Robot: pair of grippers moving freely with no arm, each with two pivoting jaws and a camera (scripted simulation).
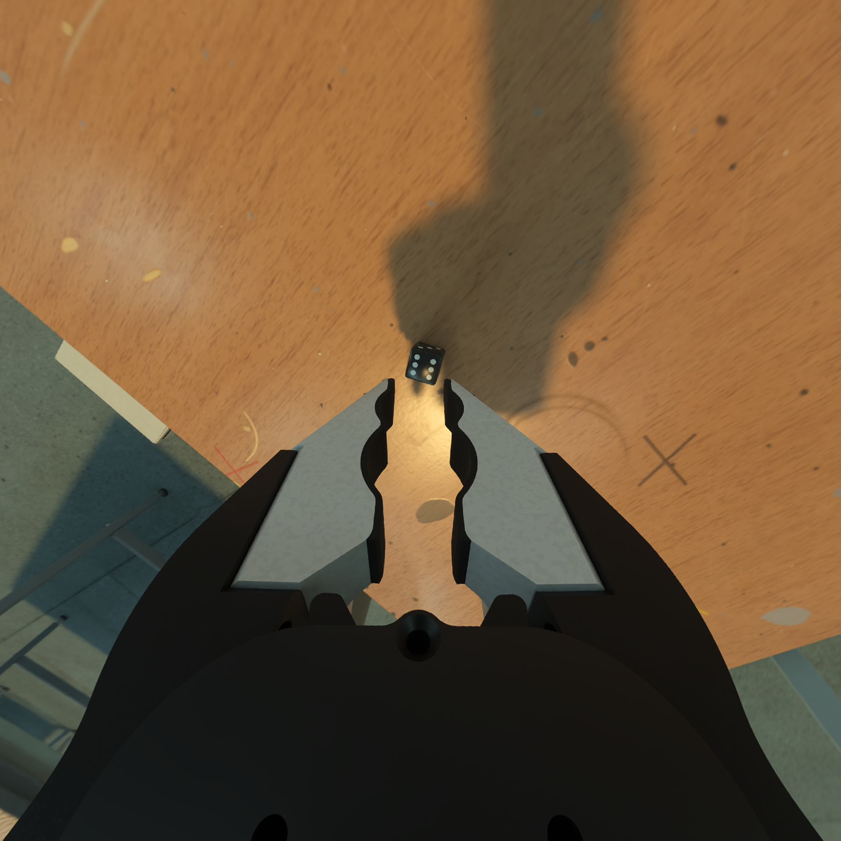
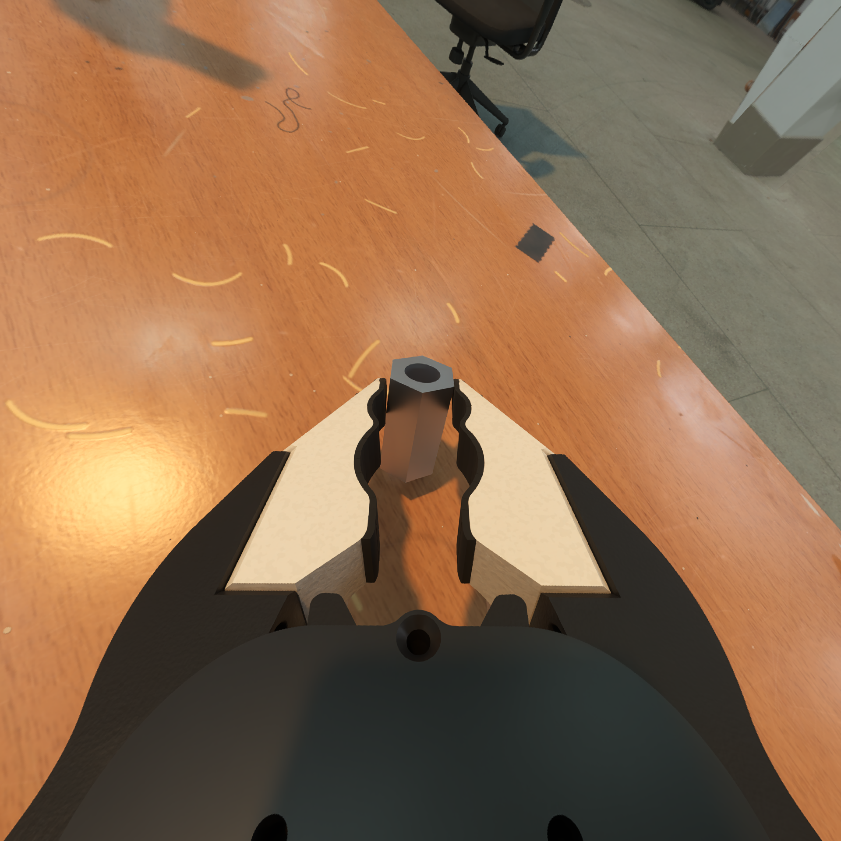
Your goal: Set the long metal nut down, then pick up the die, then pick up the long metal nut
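A small black die [image 1: 425,364] with white pips lies on the orange wooden table [image 1: 227,159], inside a dark shadow. My left gripper [image 1: 418,384] is open and empty, and the die sits just beyond its fingertips, in line with the gap. My right gripper [image 2: 419,387] is shut on the long metal nut [image 2: 416,423], a grey hexagonal piece held upright between the fingertips, with its bore facing up. The nut's lower end is at or just above the table [image 2: 182,205], with its shadow right under it. I cannot tell whether it touches.
The table edge runs diagonally on the right of the right wrist view, with grey floor [image 2: 682,205], an office chair [image 2: 491,41] and a white pillar [image 2: 787,100] beyond. A dark square patch [image 2: 535,242] lies near that edge. In the left wrist view, the table edge and floor [image 1: 68,478] lie lower left.
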